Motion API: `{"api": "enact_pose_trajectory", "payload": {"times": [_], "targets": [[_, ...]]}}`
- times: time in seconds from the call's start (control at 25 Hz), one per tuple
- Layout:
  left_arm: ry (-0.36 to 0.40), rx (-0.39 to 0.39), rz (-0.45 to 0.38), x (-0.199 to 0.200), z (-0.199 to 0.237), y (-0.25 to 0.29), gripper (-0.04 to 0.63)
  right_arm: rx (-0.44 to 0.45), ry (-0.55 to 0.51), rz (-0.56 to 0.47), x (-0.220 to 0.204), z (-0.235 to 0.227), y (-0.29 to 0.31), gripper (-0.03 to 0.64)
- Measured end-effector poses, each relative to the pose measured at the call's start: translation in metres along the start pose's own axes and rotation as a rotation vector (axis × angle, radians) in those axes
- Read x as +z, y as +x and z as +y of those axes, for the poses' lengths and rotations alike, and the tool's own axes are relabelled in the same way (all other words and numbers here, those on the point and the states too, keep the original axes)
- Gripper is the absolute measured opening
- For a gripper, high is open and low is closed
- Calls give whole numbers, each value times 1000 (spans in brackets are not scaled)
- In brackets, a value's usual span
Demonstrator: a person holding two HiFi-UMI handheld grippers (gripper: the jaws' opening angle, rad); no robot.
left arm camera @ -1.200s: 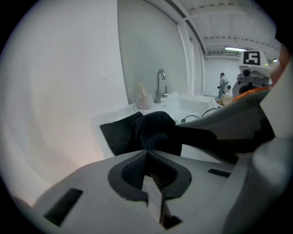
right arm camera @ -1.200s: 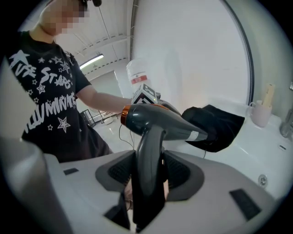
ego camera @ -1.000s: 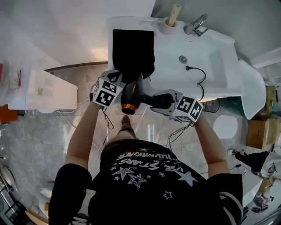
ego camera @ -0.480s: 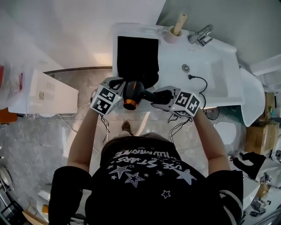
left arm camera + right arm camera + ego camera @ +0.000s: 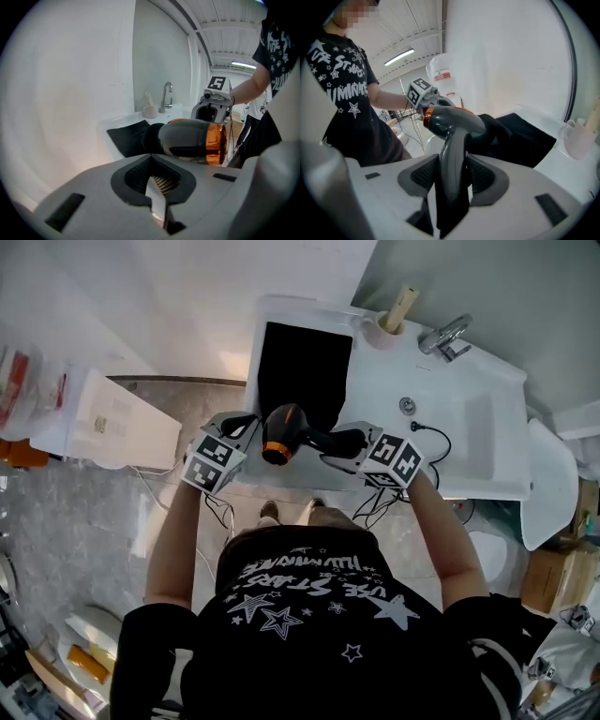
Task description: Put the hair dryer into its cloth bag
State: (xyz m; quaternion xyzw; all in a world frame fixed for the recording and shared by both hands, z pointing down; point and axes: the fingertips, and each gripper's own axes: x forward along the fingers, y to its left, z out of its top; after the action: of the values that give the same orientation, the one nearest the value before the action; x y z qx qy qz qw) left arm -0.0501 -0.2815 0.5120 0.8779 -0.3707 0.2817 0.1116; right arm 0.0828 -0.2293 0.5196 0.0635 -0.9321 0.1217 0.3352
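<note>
There is one hair dryer [image 5: 286, 426], one black cloth bag [image 5: 305, 367], and two grippers.

The right gripper [image 5: 339, 448] is just right of the middle of the head view. Its jaws are clamped tight on the hair dryer's grey handle. The hair dryer is up in the air in the middle of the picture, over the near edge of the counter [image 5: 375, 381]. It has one orange ring at its back end, and that end points down and left. Its front end is at the near edge of the bag, and black cloth is bunched around it.

The left gripper [image 5: 242, 425] is just left of the hair dryer, close to the orange ring. Its jaws are together, and nothing shows between them.

The bag lies flat on the left part of the white counter, in the upper middle of the picture.

The counter has one sink bowl [image 5: 478, 427] on its right side, one drain [image 5: 407, 405], and one shiny tap [image 5: 445, 334] at the upper right. One white cup [image 5: 386, 332] stands near the tap with one wooden stick [image 5: 405, 304] in it. One thin black cord [image 5: 433, 442] curls on the counter near the right gripper.

The wall behind the counter is plain white. The floor [image 5: 84, 521] at the left is grey and shiny. One white box [image 5: 117, 418] sits at the upper left. The person wears a black shirt [image 5: 309, 615] with white stars.
</note>
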Motion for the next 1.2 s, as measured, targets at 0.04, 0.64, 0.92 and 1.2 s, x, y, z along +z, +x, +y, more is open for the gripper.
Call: {"api": "enact_pose_trajectory", "payload": {"times": [0.04,0.64,0.92,1.2], "targets": [[-7,13,5,-3,0,-2,9,-11,3,-7,0,-5,0,192],[-13,78,57,-9,-1,28,109,33,7,-97,6,-16,-10,192],[2,99,87,-18,5,61,126,22,20,-102,3,-20,-15,192],[25,61,124,-18,1,76,32,-2,47,-97,-4,-30,-20,192]]}}
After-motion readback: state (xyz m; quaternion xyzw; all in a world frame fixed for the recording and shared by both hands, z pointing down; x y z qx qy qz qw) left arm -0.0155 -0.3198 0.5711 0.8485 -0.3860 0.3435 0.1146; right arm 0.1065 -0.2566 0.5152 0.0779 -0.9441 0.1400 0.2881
